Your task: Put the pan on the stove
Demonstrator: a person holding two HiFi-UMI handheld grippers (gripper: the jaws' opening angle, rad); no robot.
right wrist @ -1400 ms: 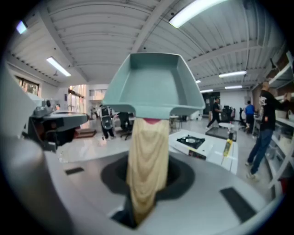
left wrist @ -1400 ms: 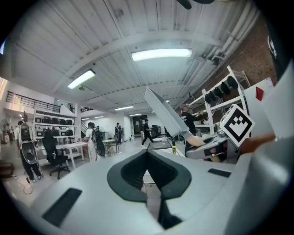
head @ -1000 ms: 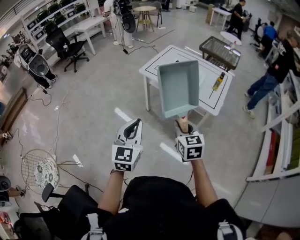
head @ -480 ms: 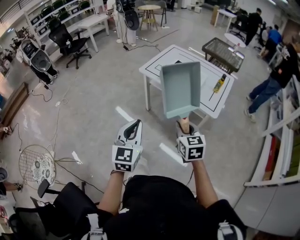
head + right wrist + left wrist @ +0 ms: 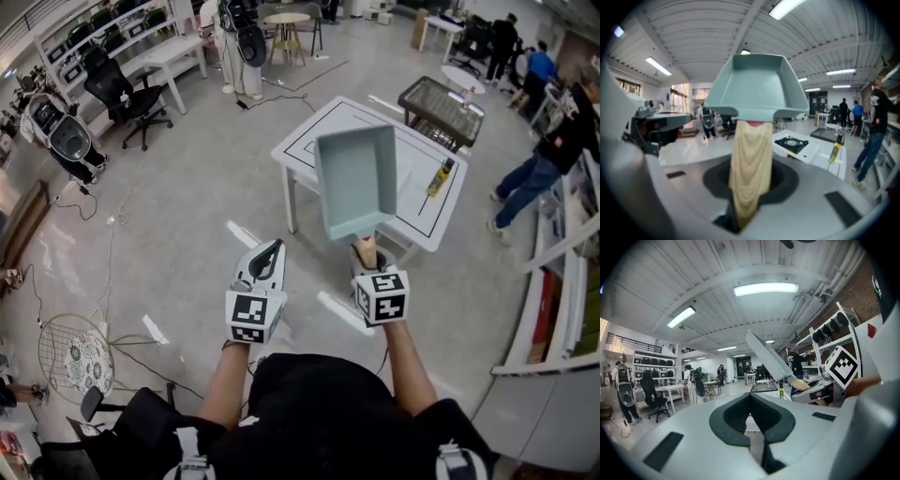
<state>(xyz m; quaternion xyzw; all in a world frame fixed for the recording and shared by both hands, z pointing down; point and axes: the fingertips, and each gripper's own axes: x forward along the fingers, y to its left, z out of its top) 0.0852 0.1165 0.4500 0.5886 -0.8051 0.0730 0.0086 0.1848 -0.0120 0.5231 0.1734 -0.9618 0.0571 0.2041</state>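
Observation:
A pale teal rectangular pan (image 5: 356, 183) with a wooden handle (image 5: 750, 159) is held up in front of me, tilted, its open side toward me. My right gripper (image 5: 367, 255) is shut on that handle. Beyond the pan stands a white table (image 5: 305, 127) with a black outline. In the right gripper view a black stove burner (image 5: 791, 143) lies on this table; in the head view the pan hides it. My left gripper (image 5: 265, 258) is level beside the right one, shut and holding nothing. The left gripper view shows its jaws (image 5: 751, 397) together and the pan (image 5: 766, 357) to the right.
A yellow bottle (image 5: 437, 178) lies on the table's right part. A dark mesh-topped table (image 5: 441, 98) stands behind it. People (image 5: 553, 141) stand at the right by shelving (image 5: 562, 291). Office chairs (image 5: 117, 89) and a wire basket (image 5: 75, 352) are at the left.
Both grippers and the pan have moved toward the white table, which now sits nearer and slightly further left in the head view. Both grips look unchanged.

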